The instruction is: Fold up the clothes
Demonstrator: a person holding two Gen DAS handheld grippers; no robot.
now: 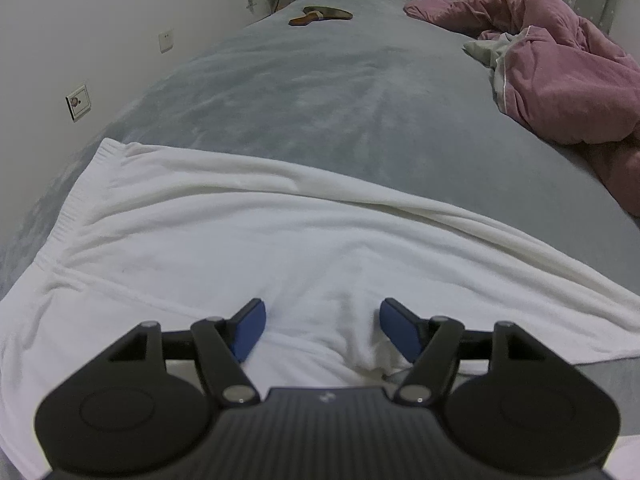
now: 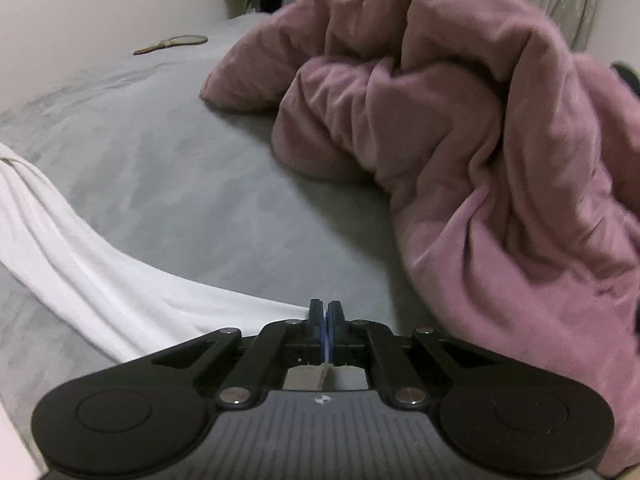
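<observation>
Left claw [image 1: 322, 330] apart over white garment [image 1: 280, 240]; right claw [image 2: 325, 326] clamped on garment's edge; no legible writing.

Left gripper [image 1: 322, 330]: black linkage arms, blue pads on fingers [image 1: 251, 328], silver pivot pins, two round black discs flanking a ribbed grey housing with small white logo. Right gripper [image 2: 325, 330]: identical build, same blue pads, silver pins, ribbed housing, logo.

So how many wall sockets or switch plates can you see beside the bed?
3, all on the white wall left of the bed: nearest, middle, farthest. More may be hidden.
</observation>
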